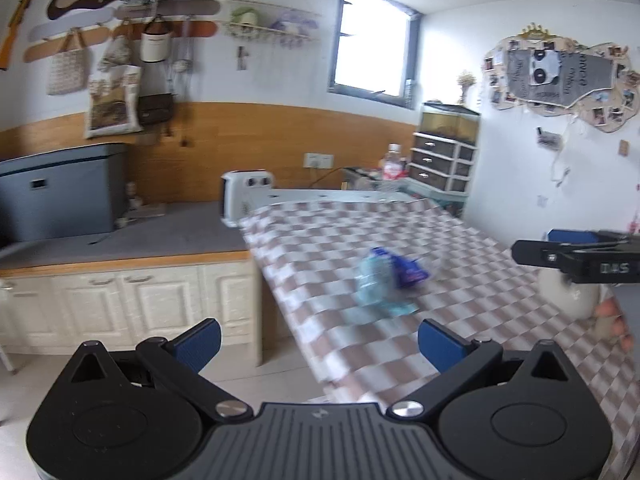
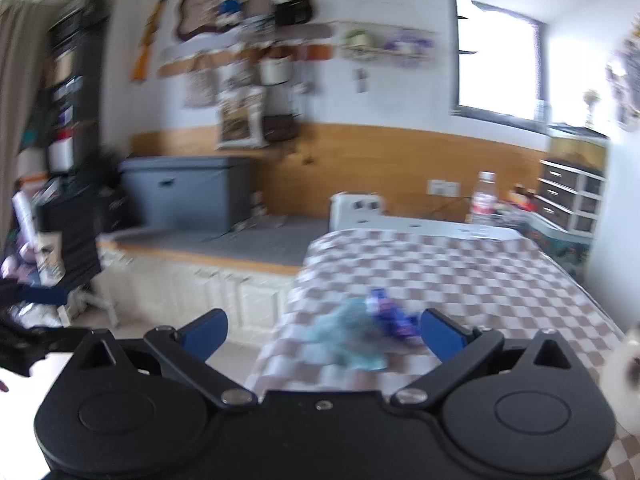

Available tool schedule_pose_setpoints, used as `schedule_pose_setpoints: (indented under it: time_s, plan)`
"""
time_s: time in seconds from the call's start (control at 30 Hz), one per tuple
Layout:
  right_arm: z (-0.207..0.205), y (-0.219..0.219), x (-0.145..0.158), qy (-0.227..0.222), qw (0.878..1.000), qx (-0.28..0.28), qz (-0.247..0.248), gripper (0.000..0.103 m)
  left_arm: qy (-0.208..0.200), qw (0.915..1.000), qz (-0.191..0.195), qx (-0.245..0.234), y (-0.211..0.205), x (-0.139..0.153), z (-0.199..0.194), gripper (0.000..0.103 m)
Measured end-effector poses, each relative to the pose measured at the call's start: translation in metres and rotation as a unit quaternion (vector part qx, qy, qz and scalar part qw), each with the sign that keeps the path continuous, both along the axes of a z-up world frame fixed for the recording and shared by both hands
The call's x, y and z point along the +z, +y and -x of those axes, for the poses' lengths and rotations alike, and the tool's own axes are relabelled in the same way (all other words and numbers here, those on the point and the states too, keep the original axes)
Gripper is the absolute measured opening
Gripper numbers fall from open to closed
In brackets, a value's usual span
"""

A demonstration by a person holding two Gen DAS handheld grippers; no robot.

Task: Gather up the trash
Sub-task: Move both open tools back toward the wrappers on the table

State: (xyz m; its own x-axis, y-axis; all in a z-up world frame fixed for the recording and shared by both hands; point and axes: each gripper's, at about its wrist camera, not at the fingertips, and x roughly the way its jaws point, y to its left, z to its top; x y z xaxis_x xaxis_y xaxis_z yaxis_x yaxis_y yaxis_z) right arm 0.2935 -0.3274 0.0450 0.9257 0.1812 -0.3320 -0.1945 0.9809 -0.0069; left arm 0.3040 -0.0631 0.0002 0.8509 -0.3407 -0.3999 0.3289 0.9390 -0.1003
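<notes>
A crushed light-blue plastic bottle and a dark-blue wrapper lie together on the checkered tablecloth. My left gripper is open and empty, short of the trash and above the table's left edge. My right gripper is open and empty, with the bottle and wrapper just beyond its fingertips. The right gripper also shows from the side in the left wrist view, at the right of the table. Both views are blurred.
A white cat sits at the table's right edge, also in the right wrist view. A white heater and a clear bottle stand at the far end. A grey bin sits on the counter at left.
</notes>
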Motion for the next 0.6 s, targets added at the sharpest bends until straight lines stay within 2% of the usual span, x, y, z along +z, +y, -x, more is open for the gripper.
schedule_pose_setpoints:
  time_s: [0.2, 0.33, 0.53, 0.6]
  plan:
    - [-0.045, -0.065, -0.019, -0.024, 0.998, -0.049, -0.007, 0.103, -0.029, 0.9992, -0.002, -0.027, -0.055, -0.014, -0.029, 0.103]
    - [-0.080, -0.093, -0.038, -0.035, 0.998, -0.047, -0.022, 0.103, -0.035, 0.9979, -0.015, -0.052, -0.086, -0.029, -0.051, 0.103]
    - [-0.136, -0.096, -0.070, -0.016, 0.998, -0.053, 0.014, 0.103, -0.001, 0.9951, 0.010, -0.098, -0.103, -0.050, -0.082, 0.103]
    - [-0.156, -0.095, -0.080, -0.008, 0.999, -0.049, 0.009, 0.102, 0.007, 0.9938, 0.024, -0.109, -0.102, -0.056, -0.090, 0.103]
